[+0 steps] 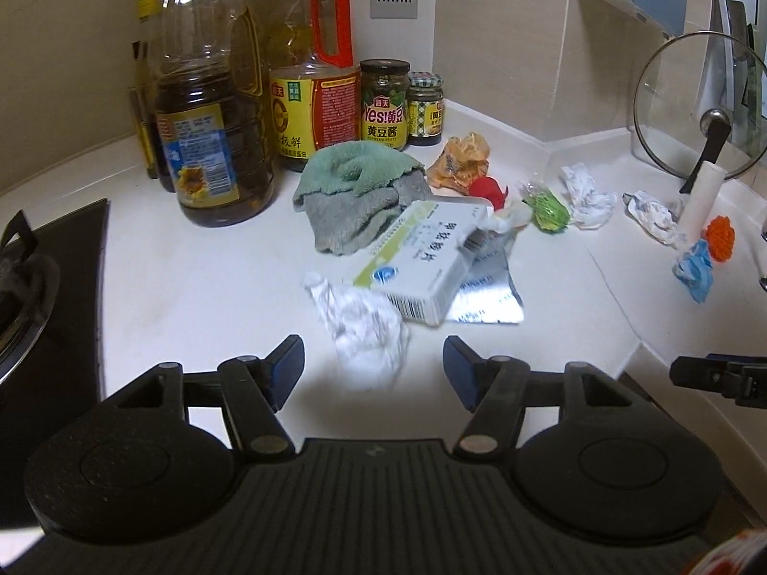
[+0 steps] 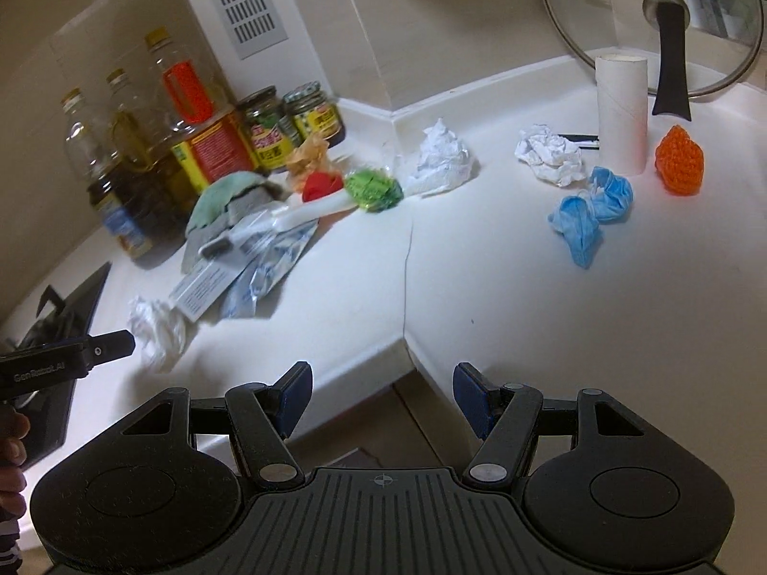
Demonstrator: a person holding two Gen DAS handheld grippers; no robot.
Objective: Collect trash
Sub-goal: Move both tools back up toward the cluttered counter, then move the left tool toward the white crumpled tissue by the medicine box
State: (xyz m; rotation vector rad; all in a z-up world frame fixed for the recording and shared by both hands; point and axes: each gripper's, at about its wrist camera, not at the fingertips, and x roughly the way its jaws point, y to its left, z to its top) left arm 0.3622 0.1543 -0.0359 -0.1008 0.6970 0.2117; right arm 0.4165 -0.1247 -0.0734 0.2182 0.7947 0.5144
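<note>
A crumpled white tissue lies on the white counter, just ahead of my left gripper, whose open pads stand on either side without touching it. Behind it lie a medicine box, a foil pouch, an orange wrapper and a green wrapper. My right gripper hangs open over the counter's front corner with nothing between its fingers. Ahead of it lie blue masks, two tissue wads, a cardboard tube and an orange knitted ball.
Oil bottles and sauce jars line the back wall, with a green-grey cloth in front of them. A gas hob sits at the left. A glass pot lid leans on the right wall.
</note>
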